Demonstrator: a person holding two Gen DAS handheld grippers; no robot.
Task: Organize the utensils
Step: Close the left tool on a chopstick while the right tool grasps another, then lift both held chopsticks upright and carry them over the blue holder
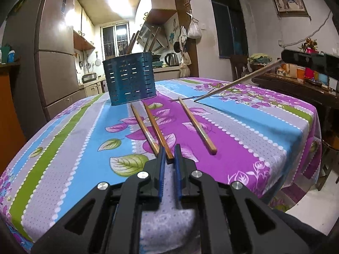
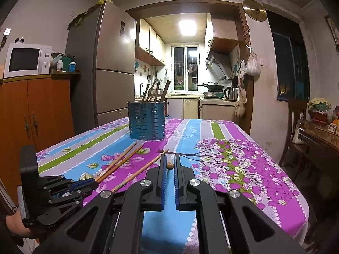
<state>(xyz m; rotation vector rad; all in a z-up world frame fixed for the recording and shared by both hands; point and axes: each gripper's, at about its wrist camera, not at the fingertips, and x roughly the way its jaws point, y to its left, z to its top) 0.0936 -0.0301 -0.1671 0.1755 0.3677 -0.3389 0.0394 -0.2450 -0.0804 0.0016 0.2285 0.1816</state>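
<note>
Table [image 1: 275,127] under floral cloth. Blue slotted holder [image 1: 130,77] stands at its far side, sticks inside. Three chopsticks [image 1: 197,124] lie flat before it. Left claw [image 1: 168,154] clamped on the middle chopstick's near end. Right claw [image 2: 169,164] grips a fourth chopstick [image 1: 237,82], tilted, tip touching cloth.

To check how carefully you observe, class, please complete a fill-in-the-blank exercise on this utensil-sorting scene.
1. ___ wooden chopsticks lie flat on the floral tablecloth.
2. The perforated metal utensil holder is coloured ___.
3. The ___ claw grips a lifted wooden chopstick.

Missing words: three; blue; right.
</note>
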